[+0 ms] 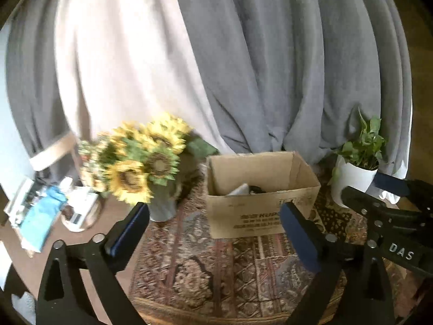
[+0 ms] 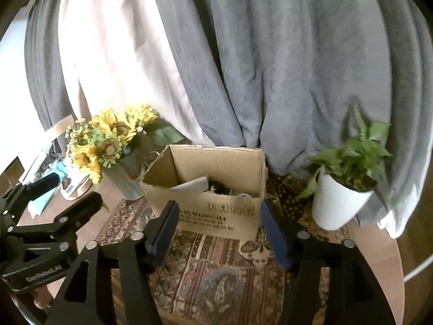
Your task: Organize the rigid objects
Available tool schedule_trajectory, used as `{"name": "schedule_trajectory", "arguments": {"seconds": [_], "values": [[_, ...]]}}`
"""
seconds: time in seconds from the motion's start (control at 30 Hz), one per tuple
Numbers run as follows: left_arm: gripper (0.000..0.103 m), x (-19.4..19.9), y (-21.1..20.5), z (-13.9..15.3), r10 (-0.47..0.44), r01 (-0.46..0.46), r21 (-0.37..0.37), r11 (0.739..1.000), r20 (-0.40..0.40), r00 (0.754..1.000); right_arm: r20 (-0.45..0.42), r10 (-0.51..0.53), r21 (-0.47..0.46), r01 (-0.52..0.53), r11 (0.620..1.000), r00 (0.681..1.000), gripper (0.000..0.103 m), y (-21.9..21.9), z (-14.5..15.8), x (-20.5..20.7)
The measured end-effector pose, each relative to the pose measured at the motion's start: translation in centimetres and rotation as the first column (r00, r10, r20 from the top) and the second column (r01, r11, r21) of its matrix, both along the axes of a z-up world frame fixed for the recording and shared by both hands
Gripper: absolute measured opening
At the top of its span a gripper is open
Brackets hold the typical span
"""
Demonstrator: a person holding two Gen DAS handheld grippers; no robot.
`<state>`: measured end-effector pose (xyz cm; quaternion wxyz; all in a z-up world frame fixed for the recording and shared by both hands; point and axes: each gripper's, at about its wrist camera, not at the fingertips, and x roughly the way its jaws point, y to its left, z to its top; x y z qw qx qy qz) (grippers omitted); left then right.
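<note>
Sunflower vase (image 2: 127, 181) and potted plant (image 2: 338, 200) flank the open-topped box (image 2: 216, 211).

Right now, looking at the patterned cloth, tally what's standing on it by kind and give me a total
Cardboard boxes: 1, the open cardboard box
Plants and flowers: 2, the sunflower vase left of the box and the white potted plant right of it
Total: 3
Both hand-held grippers hold nothing: the left hand-held gripper and the right hand-held gripper.
</note>
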<state>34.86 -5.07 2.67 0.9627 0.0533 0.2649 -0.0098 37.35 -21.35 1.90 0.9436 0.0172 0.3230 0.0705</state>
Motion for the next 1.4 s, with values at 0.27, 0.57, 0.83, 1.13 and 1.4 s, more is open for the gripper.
{"name": "schedule_trajectory", "arguments": {"seconds": [0.27,0.57,0.83,1.13,1.4], "values": [[0.103,-7.8,1.4,1.7,0.007,-0.012,0.042,0.999,0.101,0.995,0.063,-0.058,-0.019,0.059,0.998,0.996,0.081,1.0,1.4,-7.7],[0.103,-15.0,4.3,2.1,-0.044,0.045,-0.013,0.999,0.083,0.996,0.114,-0.135,-0.011,0.137,0.991,0.984,0.086,2.9,3.0,-16.3],[0.103,-20.3,5.5,2.7,-0.058,0.058,-0.005,0.998,0.085,0.995,0.128,-0.163,-0.021,0.167,0.986,0.978,0.087,4.5,4.0,-22.4],[0.103,-24.1,5.3,3.2,-0.067,0.069,-0.017,0.997,0.095,0.993,0.151,-0.175,-0.024,0.180,0.983,0.973,0.087,4.9,4.9,-27.3],[0.103,-28.0,4.4,3.8,-0.056,0.059,-0.022,0.998,0.104,0.993,0.163,-0.162,-0.020,0.167,0.986,0.973,0.087,4.3,5.6,-30.9]]}}
